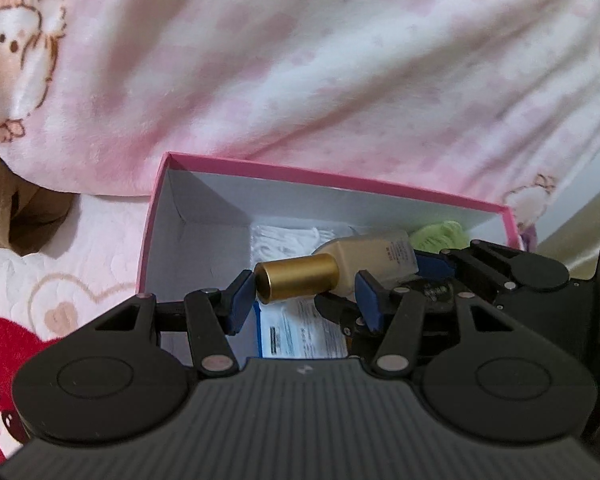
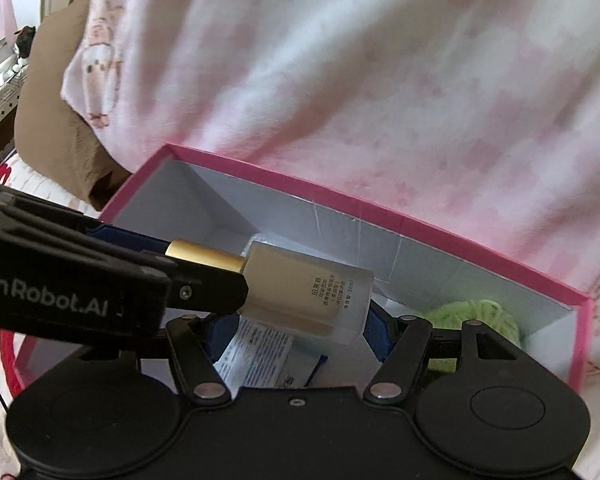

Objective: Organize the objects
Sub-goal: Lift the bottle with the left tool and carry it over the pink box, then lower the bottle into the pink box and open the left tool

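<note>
Setting: lay on a quilted bed cover (image 1: 40, 280) printed with hearts, with a pink-and-white plush blanket (image 1: 320, 72) heaped at 12 o'clock and a brown cushion (image 2: 60, 128) at 10 o'clock in the right wrist view.
Box: stood open on the cover, pink box (image 1: 156, 216) with white inner walls, its far wall against the blanket.
Bottle: hung over the box interior, foundation bottle (image 2: 312, 292) of frosted glass with beige fill and a gold cap (image 1: 300, 278); lay roughly level, cap toward 9 o'clock in the right wrist view.
Left gripper: closed around the gold cap, left gripper (image 1: 302, 296) with its blue pads on either side of the cap; contact on the 3 o'clock pad could not be told for certain.
Right gripper: clamped on the glass body, right gripper (image 2: 300, 334), one blue pad at 3 o'clock of the bottle's base, the other mostly hidden beneath it.
Relation: sat at 12 o'clock of each gripper body, held between the two grippers, cap end in the left, glass end in the right.
Box contents: lay beneath the bottle, a white printed packet (image 2: 256, 356) with blue edge; a green yarn ball (image 2: 476, 316) at 3 o'clock corner; white ribbed item (image 1: 288, 236) against the far side, kind unclear.
</note>
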{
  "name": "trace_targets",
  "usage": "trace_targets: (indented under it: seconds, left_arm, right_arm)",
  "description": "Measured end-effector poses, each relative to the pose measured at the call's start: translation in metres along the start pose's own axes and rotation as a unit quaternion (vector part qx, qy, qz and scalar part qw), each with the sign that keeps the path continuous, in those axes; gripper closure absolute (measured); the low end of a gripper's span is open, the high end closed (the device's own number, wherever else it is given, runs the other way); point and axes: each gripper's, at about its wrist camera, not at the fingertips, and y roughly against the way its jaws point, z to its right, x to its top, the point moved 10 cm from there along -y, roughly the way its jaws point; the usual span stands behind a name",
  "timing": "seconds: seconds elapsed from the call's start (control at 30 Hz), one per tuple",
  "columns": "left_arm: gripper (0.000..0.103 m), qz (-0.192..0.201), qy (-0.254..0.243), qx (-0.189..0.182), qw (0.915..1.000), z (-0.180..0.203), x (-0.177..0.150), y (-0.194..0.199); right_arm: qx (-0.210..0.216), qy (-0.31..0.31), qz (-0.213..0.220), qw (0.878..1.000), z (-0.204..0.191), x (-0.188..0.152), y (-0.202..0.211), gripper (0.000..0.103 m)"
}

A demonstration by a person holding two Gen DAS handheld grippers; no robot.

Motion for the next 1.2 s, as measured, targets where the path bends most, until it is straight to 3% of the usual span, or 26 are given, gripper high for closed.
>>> trace_targets:
  seconds: [0.2, 0.63, 0.77, 0.9, 0.97, 1.07, 1.2]
  left_arm:
    - [0.050, -0.004, 0.007, 0.015, 0.9999, -0.006, 0.004, -0.015]
    - [0.050, 0.025, 0.007, 0.022, 0.9994, -0.005, 0.013, -0.022]
    - [0.052, 0.040, 0.000, 0.033, 0.9987, -0.005, 0.013, -0.022]
    - [0.052, 0.062, -0.013, 0.049, 0.9968, -0.003, 0.017, -0.016]
    - [0.053, 0.067, -0.018, 0.044, 0.9966, 0.000, 0.018, -0.012]
    - [0.053, 0.062, -0.017, 0.030, 0.9974, 0.006, 0.018, -0.009]
    - [0.052, 0.065, -0.019, 0.043, 0.9968, 0.006, 0.018, -0.001]
  right_arm:
    - [0.015, -0.023, -0.020, 0.999, 0.004, 0.001, -0.020, 0.033]
    - [0.059, -0.036, -0.006, 0.998, 0.010, -0.006, -0.012, 0.030]
    - [0.037, -0.020, -0.003, 0.999, 0.009, -0.008, -0.008, 0.045]
    - [0.018, -0.017, 0.002, 1.000, 0.005, -0.009, -0.007, 0.052]
    - [0.017, -0.018, 0.008, 1.000, 0.004, -0.008, -0.007, 0.064]
    - [0.021, -0.019, 0.012, 1.000, -0.001, -0.006, -0.007, 0.065]
    - [0.014, -0.011, 0.016, 1.000, -0.006, -0.008, -0.001, 0.065]
